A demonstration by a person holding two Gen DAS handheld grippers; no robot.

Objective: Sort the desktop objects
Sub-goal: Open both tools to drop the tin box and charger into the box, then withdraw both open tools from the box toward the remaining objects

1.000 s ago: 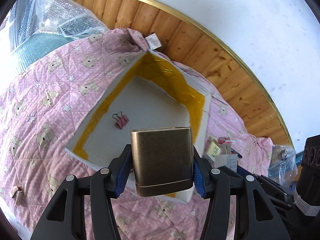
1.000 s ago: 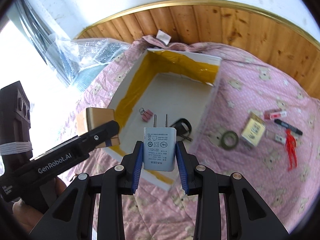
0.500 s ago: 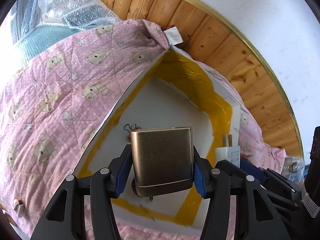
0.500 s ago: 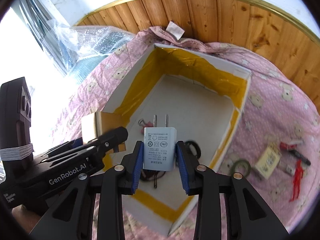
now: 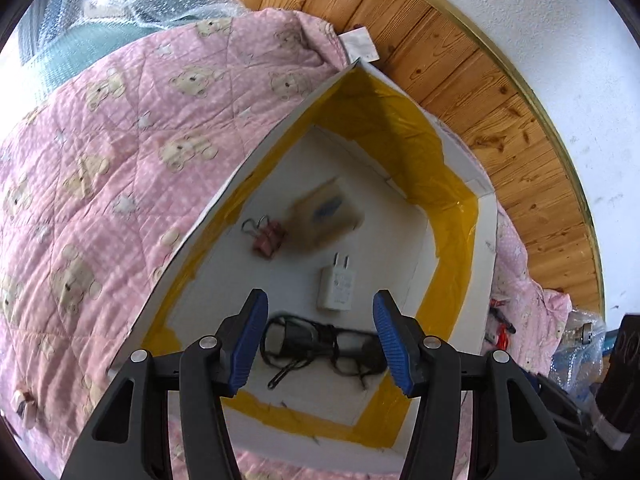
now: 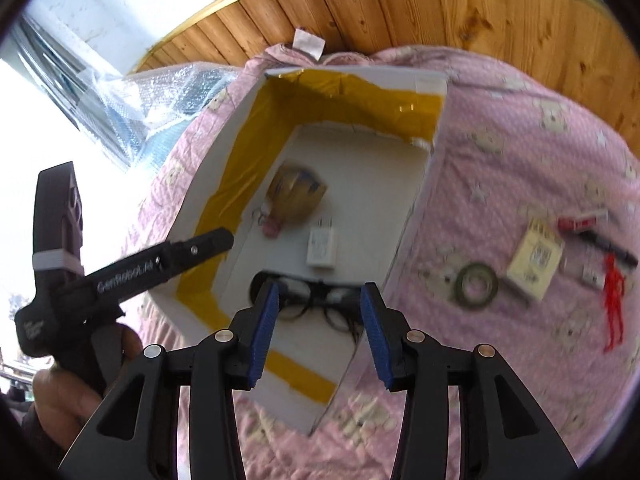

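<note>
Here, both tongs hang spread wide and empty over a white box (image 5: 486, 216) lined with yellow tape, which sits on a pink bear-print quilt (image 5: 100, 168).

The left tongs (image 5: 320, 338) stand with blue pads apart, gripping nothing. Ahead of them and slightly left lies a pink binder clip (image 5: 267, 237); just beyond it a gold tin (image 5: 326, 216) shows as a blur on the box floor, touching or nearly touching the clip. Straight ahead, between the pads, a white plug adapter (image 5: 337, 285) lies flat with its prongs pointing away. Just below the fingertips sits a coiled black cable (image 5: 320, 342).

From the right wrist view, the right tongs (image 6: 318, 330) are likewise open and hold nothing, poised above the near end of the box. To their left a hand (image 6: 72, 396) grips the other tool. Beyond the right tongs lie the same cable, adapter, clip and blurred gold tin. To the right of the tongs, outside the box on the quilt, lie a roll of dark tape (image 6: 478, 285), a cream packet (image 6: 536, 258), a black pen (image 6: 610, 249) and a red tassel (image 6: 614, 300).
</note>
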